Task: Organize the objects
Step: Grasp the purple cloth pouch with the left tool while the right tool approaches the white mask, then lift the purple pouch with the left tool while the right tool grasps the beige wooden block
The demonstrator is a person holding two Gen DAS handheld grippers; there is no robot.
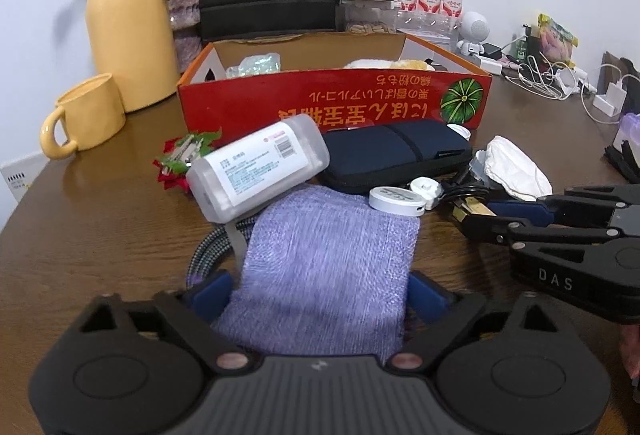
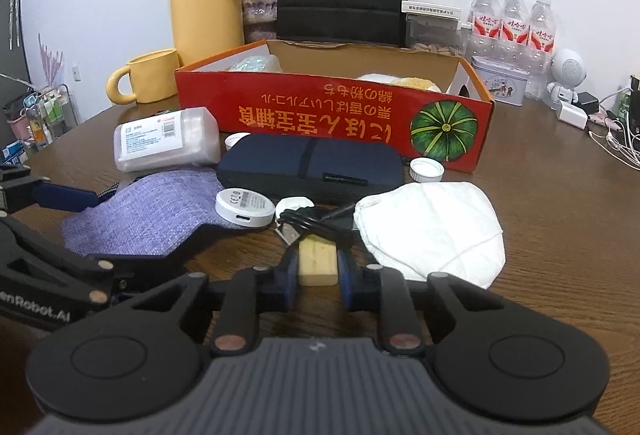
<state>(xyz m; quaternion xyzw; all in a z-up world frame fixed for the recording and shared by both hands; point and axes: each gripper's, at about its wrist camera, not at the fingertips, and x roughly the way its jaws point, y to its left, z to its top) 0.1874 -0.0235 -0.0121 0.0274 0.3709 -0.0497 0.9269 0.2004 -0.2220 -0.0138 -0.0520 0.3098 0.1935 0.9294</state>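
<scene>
1. Right wrist view: the right gripper [image 2: 318,267] has its blue pads [image 2: 345,271] pressed on both sides of a small yellowish block [image 2: 318,261] lying on the wooden table [image 2: 560,235], just in front of a black cable [image 2: 308,221].
2. A white crumpled mask [image 2: 432,231] lies right of the block, a white round puck [image 2: 245,206] left of it.
3. Left wrist view: the left gripper [image 1: 320,295] has its fingers wide apart on either side of a purple cloth [image 1: 328,251]; I cannot tell whether the pads touch it.
4. A clear plastic container [image 1: 260,167] rests partly on the cloth's far edge, beside a navy case [image 1: 396,155].
5. Behind them stands the open red box [image 1: 320,103].
</scene>
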